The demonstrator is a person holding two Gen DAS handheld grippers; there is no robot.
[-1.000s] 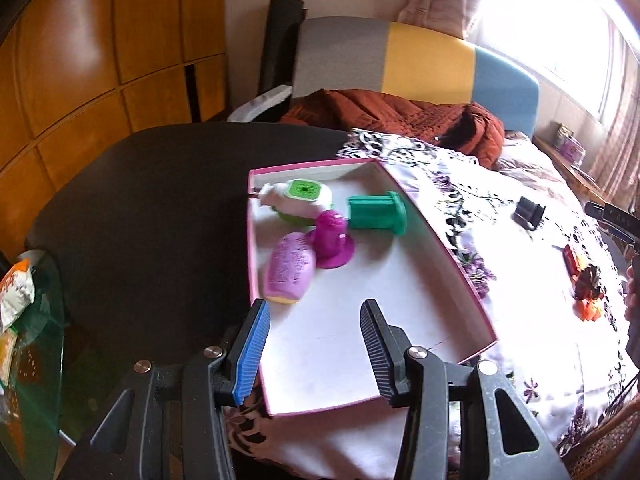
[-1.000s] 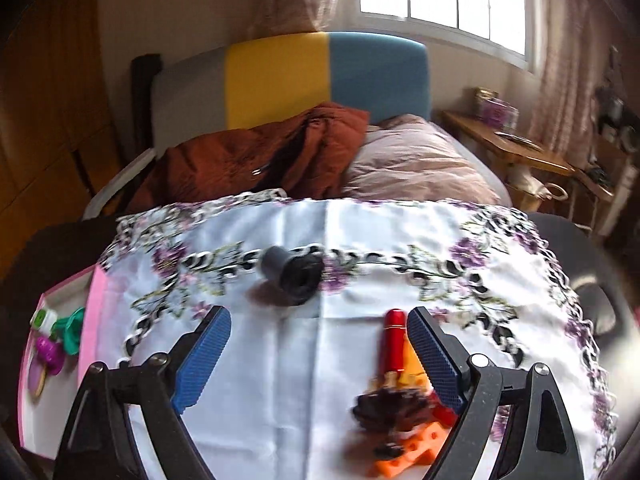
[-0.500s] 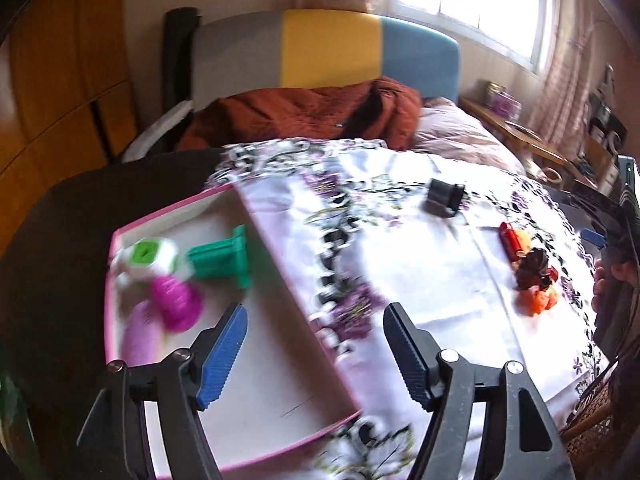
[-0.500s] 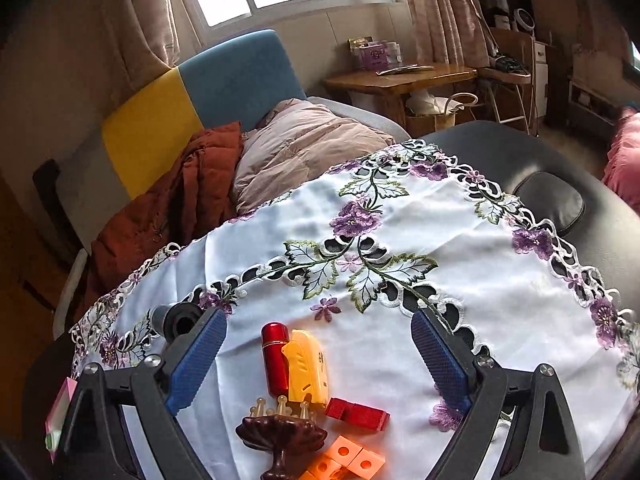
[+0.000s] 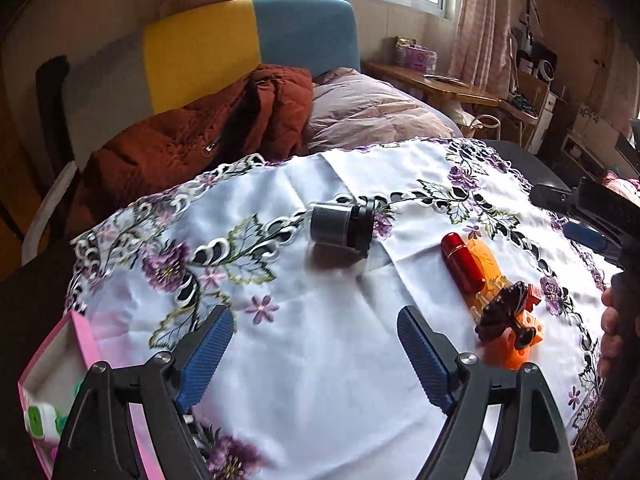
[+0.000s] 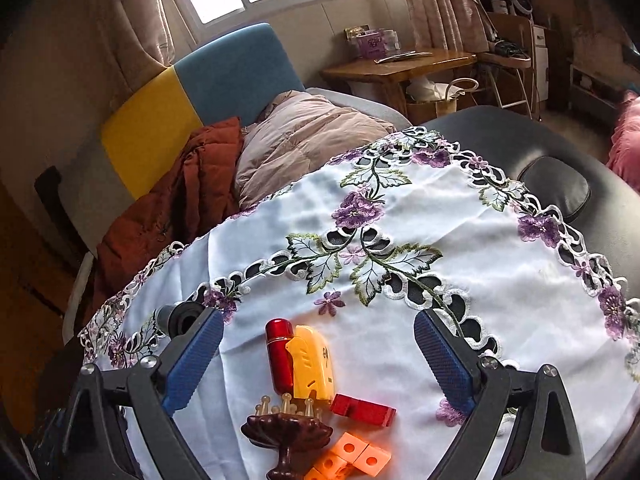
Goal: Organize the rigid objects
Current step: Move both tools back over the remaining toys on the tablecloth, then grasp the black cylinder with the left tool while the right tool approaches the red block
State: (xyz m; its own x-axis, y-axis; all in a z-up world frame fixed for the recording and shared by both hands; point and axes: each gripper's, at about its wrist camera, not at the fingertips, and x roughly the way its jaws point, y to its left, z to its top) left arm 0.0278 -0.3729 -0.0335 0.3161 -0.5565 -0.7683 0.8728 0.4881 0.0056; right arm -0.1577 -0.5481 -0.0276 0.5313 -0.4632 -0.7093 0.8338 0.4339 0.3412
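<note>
My left gripper (image 5: 316,344) is open and empty over the white embroidered cloth (image 5: 320,360). Ahead of it lies a black cylinder (image 5: 342,226) on its side. To its right are a red cylinder (image 5: 460,262), a yellow piece (image 5: 486,258), a dark brown stand (image 5: 506,314) and orange blocks (image 5: 516,350). The pink tray (image 5: 84,344) with a green-white toy (image 5: 36,420) is at the lower left. My right gripper (image 6: 318,354) is open and empty, with the red cylinder (image 6: 280,356), yellow piece (image 6: 312,362), red block (image 6: 364,408), brown stand (image 6: 286,434) and orange blocks (image 6: 356,456) between its fingers. The black cylinder (image 6: 182,318) is behind its left finger.
A rust-red jacket (image 5: 192,136) and a pink quilt (image 5: 368,110) lie on a bed behind the table. A yellow and blue headboard (image 5: 248,44) stands beyond. A wooden side table (image 6: 396,68) is at the back right. The black tabletop (image 6: 560,184) shows past the cloth.
My left gripper has swung right, off the pink tray and over the cloth toward the black cylinder. My right gripper has swung right and come closer to the red and orange pieces.
</note>
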